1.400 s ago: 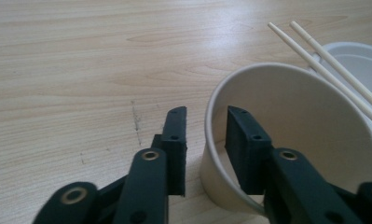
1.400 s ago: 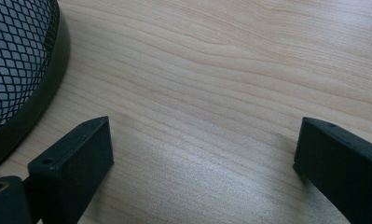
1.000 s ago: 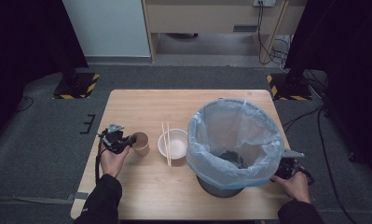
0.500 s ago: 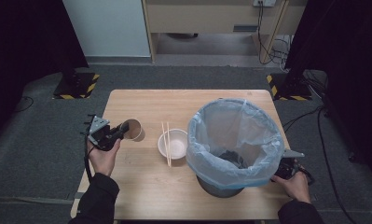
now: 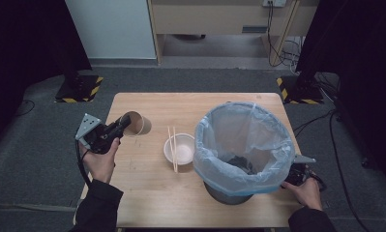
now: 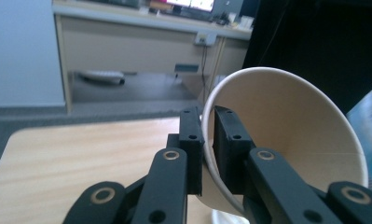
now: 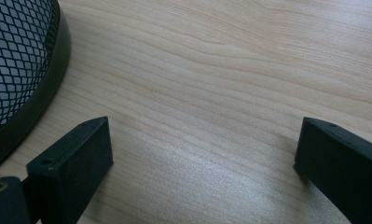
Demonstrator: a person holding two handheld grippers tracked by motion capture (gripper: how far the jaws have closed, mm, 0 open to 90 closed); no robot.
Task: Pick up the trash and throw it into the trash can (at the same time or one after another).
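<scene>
1. High view: whole table [image 5: 147, 193] w/ everything on it. L gripper [image 5: 125, 124] at left-centre of frame, held up by the hand [image 5: 101, 162]. It carries a paper cup [image 5: 135, 123], tipped on its side, mouth toward the right of frame.
2. L gripper view adds the close-up: cup [image 6: 291, 135] fills right half of frame. One jaw sits inside the rim, the other outside, wall pinched between them. Desk and floor in the upper part of frame, table edge at lower left.
3. R gripper view adds a close look at the bin's black mesh wall and base ring [image 7: 16, 70] at upper left of frame, bare wood grain across the rest.
4. R gripper [image 5: 297, 174] in high view: lower right of frame, low beside the bin [image 5: 239, 145], half hidden by the blue liner.
5. Counts: 1 cup, 1 white bowl [image 5: 180, 149], 1 pair of chopsticks [image 5: 172, 147] along the bowl's left edge, 1 lined bin, 2 grippers.
6. L gripper: jaws nearly pressed together, clamped on cup rim, cup off the table.
7. R gripper [image 7: 202, 154]: jaws spread wide, nothing between them, just above the wood.
</scene>
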